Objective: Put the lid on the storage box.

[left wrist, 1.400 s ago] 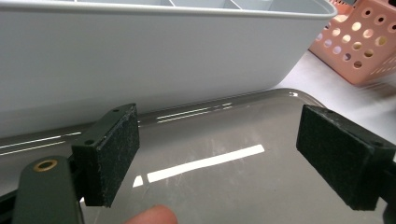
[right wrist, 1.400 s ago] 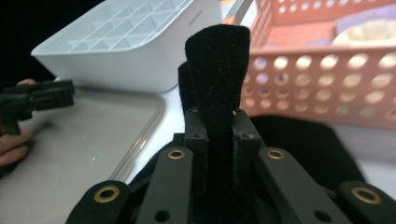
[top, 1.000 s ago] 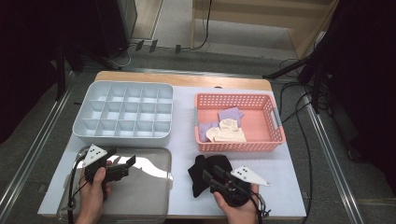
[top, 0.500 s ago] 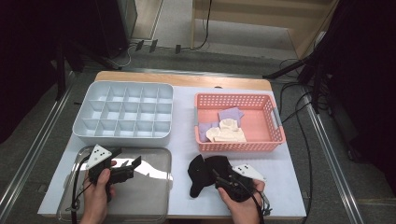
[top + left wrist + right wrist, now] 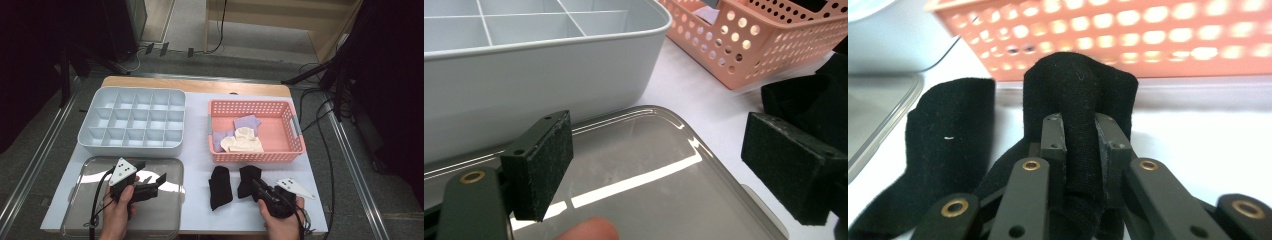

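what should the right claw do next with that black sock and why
Probably lift it: the right claw is pinched shut on the black sock, which lies on the table beside the second black sock, just in front of the pink basket.

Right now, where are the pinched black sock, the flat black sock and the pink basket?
pinched black sock [image 5: 1080, 95]: right gripper view, bunched top fold.
flat black sock [image 5: 220, 186]: high view, its middle.
pink basket [image 5: 250, 157]: high view, front wall.
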